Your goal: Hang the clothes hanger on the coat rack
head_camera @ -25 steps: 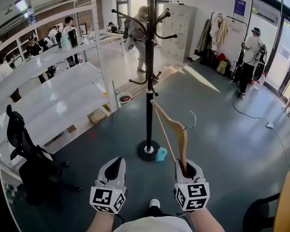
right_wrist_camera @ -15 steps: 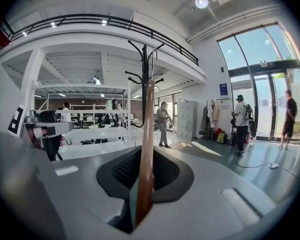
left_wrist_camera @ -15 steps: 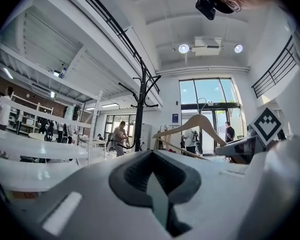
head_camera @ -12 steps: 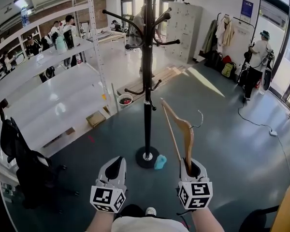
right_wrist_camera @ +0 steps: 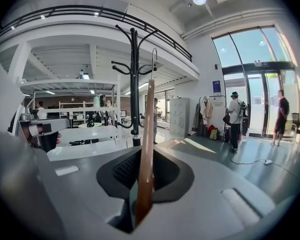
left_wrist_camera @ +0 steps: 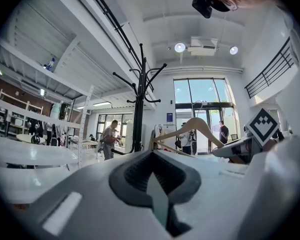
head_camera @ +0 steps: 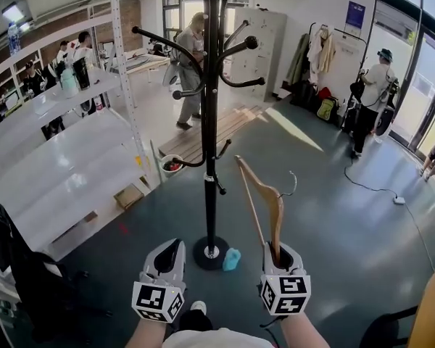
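A black coat rack with curved hooks stands on a round base straight ahead of me. My right gripper is shut on one end of a wooden clothes hanger, which rises upright, its metal hook pointing right. The hanger sits right of the pole and apart from it. In the right gripper view the hanger runs up out of the gripper, with the rack just behind it. My left gripper is shut and holds nothing; from the left gripper view the rack and hanger show.
A small blue object lies beside the rack's base. White shelving runs along the left, with a black chair in front. A person walks behind the rack; another stands far right. A cable crosses the floor.
The rack has come closer and looms taller in the head view. Both grippers keep their places, and the right one still holds the hanger upright.
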